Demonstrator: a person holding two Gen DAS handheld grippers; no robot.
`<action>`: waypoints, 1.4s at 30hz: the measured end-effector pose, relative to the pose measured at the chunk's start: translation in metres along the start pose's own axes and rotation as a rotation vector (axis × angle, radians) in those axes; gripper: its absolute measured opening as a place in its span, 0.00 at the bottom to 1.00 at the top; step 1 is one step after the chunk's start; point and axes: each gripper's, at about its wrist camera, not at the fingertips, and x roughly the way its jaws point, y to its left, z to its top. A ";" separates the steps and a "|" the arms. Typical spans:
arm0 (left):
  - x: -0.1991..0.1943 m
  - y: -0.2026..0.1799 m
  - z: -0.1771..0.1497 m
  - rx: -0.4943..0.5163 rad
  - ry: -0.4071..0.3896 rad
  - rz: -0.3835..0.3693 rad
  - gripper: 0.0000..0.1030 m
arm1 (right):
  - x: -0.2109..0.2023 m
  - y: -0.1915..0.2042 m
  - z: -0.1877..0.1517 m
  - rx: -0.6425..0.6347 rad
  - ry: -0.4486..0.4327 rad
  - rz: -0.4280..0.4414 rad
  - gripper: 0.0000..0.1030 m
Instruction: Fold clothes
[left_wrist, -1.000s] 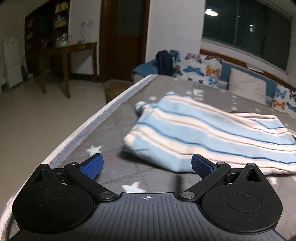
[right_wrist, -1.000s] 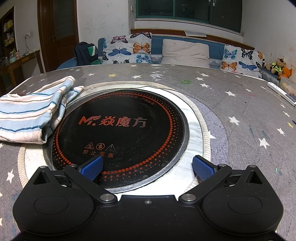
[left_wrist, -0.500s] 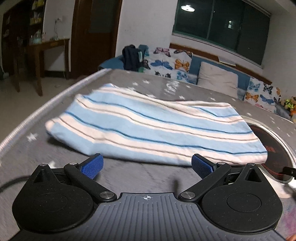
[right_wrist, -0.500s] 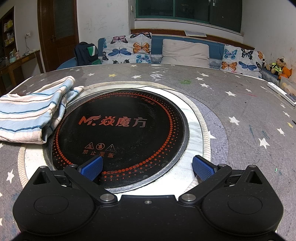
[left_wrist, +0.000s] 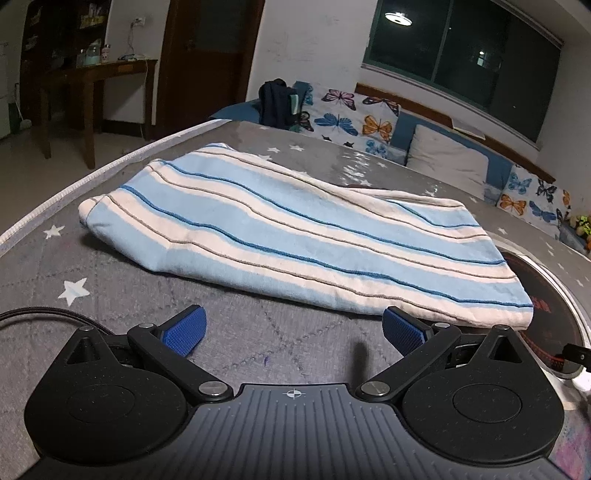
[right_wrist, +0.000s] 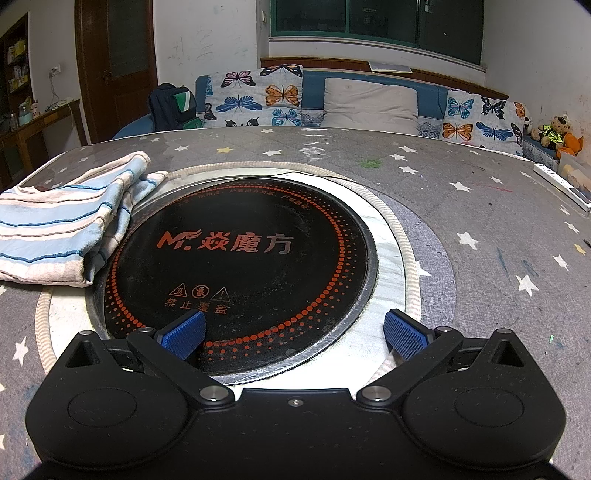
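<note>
From the left wrist view, the left gripper (left_wrist: 293, 330) is hovering low over the grey star-printed tablecloth (left_wrist: 70, 266), its blue pads spread wide apart and gripping nothing. Just ahead of it the striped garment (left_wrist: 288, 236) is lying on the table, folded into a thick, flattish packet of pale blue and cream bands. Its near edge is sitting just beyond the right-hand fingertip (left_wrist: 400, 332); whether the two are touching I cannot tell. The far right corner of the garment is reaching over the rim of the round black hotplate (left_wrist: 546, 306) set into the table. A black cable (left_wrist: 44, 314) is trailing in from the left.

From the right wrist view, the right gripper (right_wrist: 295, 332) is resting over the hotplate (right_wrist: 240, 254), well apart from the cloth, its pads also standing wide and empty. The striped garment (right_wrist: 62, 225) is showing at the left, layers stacked, its loose end bunching a little against the hotplate's pale ring. Behind the table, a sofa with butterfly cushions (right_wrist: 258, 96) is running along the wall.

To my eye the folding is looking mostly done: the piece is already doubled into a compact bundle and neither claw is working it. What may be remaining is a last fold or some tidying of that rumpled end, and perhaps shifting the bundle clear of the hotplate
</note>
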 end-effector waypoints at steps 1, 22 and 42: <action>0.000 -0.001 0.000 0.001 -0.001 -0.001 1.00 | 0.000 0.000 0.000 0.000 0.000 0.000 1.00; 0.006 -0.003 -0.001 0.041 0.003 -0.011 1.00 | 0.000 0.000 0.000 0.000 0.000 0.000 1.00; 0.011 0.000 0.001 0.047 0.004 -0.024 1.00 | 0.000 0.000 0.000 0.000 0.000 0.000 1.00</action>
